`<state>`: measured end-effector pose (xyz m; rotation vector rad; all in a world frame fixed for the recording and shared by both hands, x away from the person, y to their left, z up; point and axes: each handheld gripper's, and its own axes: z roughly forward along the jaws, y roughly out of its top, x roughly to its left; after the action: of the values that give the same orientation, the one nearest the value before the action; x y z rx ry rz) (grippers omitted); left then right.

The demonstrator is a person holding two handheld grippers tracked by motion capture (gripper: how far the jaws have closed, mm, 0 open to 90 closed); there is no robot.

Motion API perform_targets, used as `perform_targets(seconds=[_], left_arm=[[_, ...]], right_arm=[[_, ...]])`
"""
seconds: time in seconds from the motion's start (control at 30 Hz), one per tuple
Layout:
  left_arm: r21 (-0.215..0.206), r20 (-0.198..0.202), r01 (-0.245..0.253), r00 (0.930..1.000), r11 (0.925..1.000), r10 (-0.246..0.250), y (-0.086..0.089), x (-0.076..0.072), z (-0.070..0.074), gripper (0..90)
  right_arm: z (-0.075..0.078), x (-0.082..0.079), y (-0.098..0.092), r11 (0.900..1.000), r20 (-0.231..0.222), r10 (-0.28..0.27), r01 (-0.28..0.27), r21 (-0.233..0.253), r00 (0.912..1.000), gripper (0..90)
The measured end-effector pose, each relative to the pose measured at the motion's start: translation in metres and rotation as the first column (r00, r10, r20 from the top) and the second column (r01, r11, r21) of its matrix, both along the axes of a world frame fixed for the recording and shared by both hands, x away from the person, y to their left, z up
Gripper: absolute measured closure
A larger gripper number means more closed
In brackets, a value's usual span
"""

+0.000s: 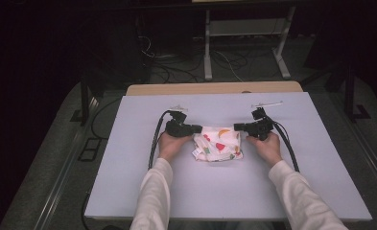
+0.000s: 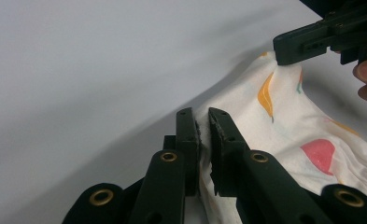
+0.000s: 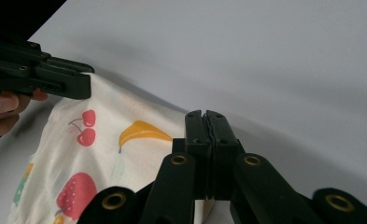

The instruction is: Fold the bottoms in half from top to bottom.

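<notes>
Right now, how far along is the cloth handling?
Done: both grippers are clamped on the fruit-print cloth, left gripper and right gripper at its far corners. In hand: far edge held between them. Left: near part lies bunched on the table, apparently neither spread nor folded.

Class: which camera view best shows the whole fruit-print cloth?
The high view: the cloth lies complete on the table, pinched at its far corners by the left gripper and right gripper. The two gripper views show close-up parts of it, with cherries, banana and strawberry.

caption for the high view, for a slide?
Person's left gripper and right gripper each pinch a far corner of a fruit-print cloth on a white table.
</notes>
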<state>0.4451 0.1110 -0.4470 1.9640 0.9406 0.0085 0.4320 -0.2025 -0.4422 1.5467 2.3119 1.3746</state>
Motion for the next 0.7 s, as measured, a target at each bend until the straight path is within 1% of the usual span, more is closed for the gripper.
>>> perform_targets(seconds=[0.07, 0.17, 0.27, 0.4, 0.47, 0.53, 0.63, 0.7], left_arm=[[-0.009, 0.002, -0.009, 1.0000, 0.9999, 0.009, 0.001, 0.002, -0.002, 82.6], [-0.016, 0.005, -0.027, 0.9996, 0.9995, 0.027, 0.002, 0.004, -0.003, 82.6], [-0.024, 0.006, -0.027, 0.9996, 0.9994, 0.027, 0.002, 0.007, -0.004, 82.5], [-0.017, 0.010, -0.019, 0.9998, 0.9997, 0.019, 0.000, 0.012, -0.003, 82.5], [-0.022, 0.015, -0.023, 0.9996, 0.9995, 0.023, -0.001, 0.014, -0.003, 82.4], [-0.017, 0.024, -0.027, 0.9994, 0.9995, 0.027, -0.003, 0.016, -0.002, 82.4], [-0.027, 0.034, -0.033, 0.9988, 0.9991, 0.034, -0.005, 0.016, -0.001, 82.4], [-0.028, 0.042, -0.037, 0.9984, 0.9989, 0.039, -0.005, 0.016, -0.001, 82.4]], right_arm=[[0.000, 0.002, 0.001, 1.000, 0.011, -0.002, 0.002, -0.005, 0.9999, 87.2], [-0.003, 0.005, 0.002, 1.000, 0.010, -0.008, 0.008, -0.005, 0.9999, 87.2], [-0.007, 0.008, 0.003, 1.000, 0.019, -0.024, 0.024, 0.001, 0.9995, 87.2], [-0.009, 0.010, 0.003, 0.999, 0.019, -0.043, 0.043, 0.012, 0.9989, 87.2], [-0.010, 0.010, 0.002, 0.999, 0.025, -0.046, 0.045, 0.010, 0.9986, 87.2], [-0.010, 0.011, 0.002, 0.999, 0.033, -0.051, 0.051, 0.006, 0.9981, 87.2], [-0.011, 0.013, 0.000, 0.998, 0.028, -0.062, 0.061, 0.014, 0.9977, 87.2], [-0.011, 0.014, -0.001, 0.997, 0.033, -0.068, 0.068, 0.020, 0.9971, 87.2]])
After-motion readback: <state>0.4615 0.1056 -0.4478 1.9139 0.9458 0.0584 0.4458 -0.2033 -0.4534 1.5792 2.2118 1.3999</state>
